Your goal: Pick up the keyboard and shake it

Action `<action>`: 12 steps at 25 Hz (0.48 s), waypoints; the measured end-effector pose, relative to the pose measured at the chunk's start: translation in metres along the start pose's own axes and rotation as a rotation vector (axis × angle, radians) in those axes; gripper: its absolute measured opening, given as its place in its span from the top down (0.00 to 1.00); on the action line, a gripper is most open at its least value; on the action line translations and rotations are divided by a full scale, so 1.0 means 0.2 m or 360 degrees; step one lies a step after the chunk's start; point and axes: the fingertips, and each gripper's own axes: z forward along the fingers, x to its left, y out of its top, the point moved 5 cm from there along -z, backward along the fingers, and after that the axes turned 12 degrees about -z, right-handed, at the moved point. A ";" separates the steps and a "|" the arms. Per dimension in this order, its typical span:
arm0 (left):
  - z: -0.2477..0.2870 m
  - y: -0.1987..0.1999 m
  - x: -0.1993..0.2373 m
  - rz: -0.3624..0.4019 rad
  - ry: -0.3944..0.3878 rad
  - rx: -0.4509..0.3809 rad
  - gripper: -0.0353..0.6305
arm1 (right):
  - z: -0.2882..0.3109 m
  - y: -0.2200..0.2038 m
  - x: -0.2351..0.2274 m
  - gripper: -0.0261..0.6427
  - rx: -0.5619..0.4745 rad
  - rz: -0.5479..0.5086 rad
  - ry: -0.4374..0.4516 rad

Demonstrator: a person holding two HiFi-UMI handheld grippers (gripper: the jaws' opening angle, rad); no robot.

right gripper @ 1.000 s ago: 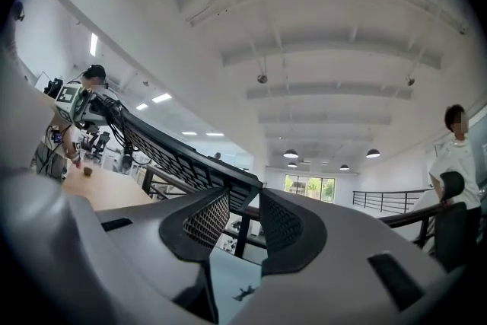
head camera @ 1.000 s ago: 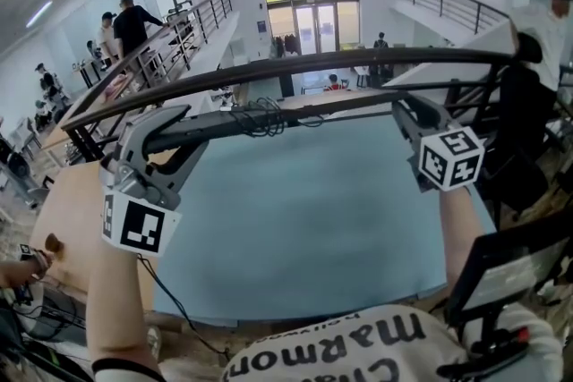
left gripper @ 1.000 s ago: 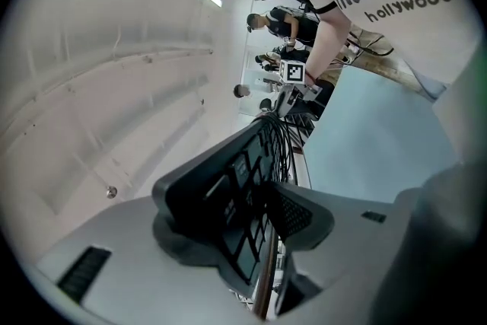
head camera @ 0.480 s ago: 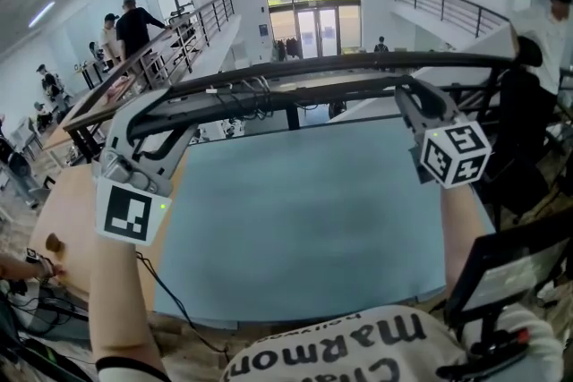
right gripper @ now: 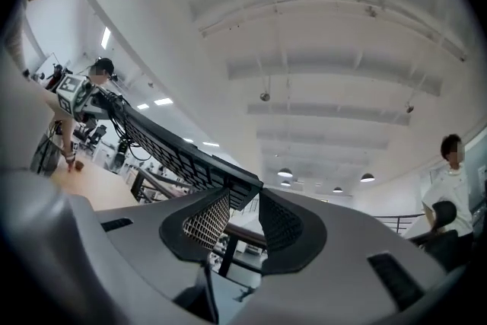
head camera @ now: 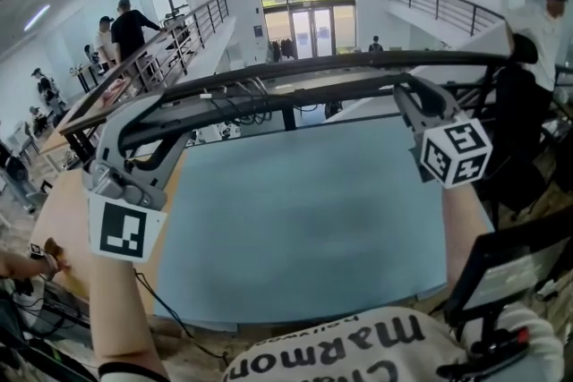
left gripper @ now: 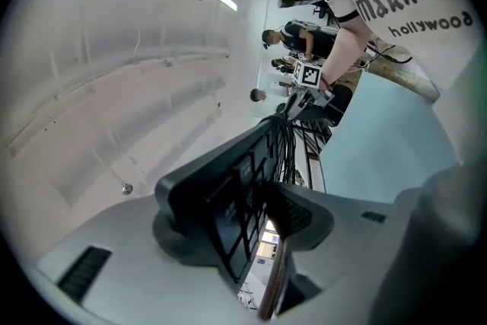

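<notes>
Head view: I hold a keyboard [head camera: 358, 60] raised above the blue table [head camera: 304, 228], one gripper at each end.
On my left gripper [head camera: 159, 134] the jaws are closing on the keyboard end between them; my right gripper [head camera: 410, 96] clamps the other end.

T-shirt [left gripper: 426, 7], upper lines: "Chatea", "MARMON", both cut off at the picture's edge
T-shirt, lowest line: "hollywood"
Lettering: dark on white

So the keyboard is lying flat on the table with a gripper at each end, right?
Not quite: the keyboard is lifted clear of the table, up in the air, as the head view shows. The rest holds: the right gripper clamps one end, and the left gripper, its jaws closing, has the other end between them.
</notes>
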 end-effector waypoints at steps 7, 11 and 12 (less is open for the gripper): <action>0.02 -0.05 0.01 -0.0037 -0.0026 -0.0009 0.67 | 0.03 0.00 0.01 0.75 -0.0012 0.0093 -0.0007; 0.02 -0.02 0.03 -0.0068 -0.0024 -0.0037 0.68 | 0.03 0.06 -0.03 0.75 -0.0057 0.0019 0.0002; 0.01 -0.01 0.05 -0.0077 -0.0014 -0.0049 0.68 | 0.03 0.10 -0.04 0.75 -0.0078 -0.0010 -0.0002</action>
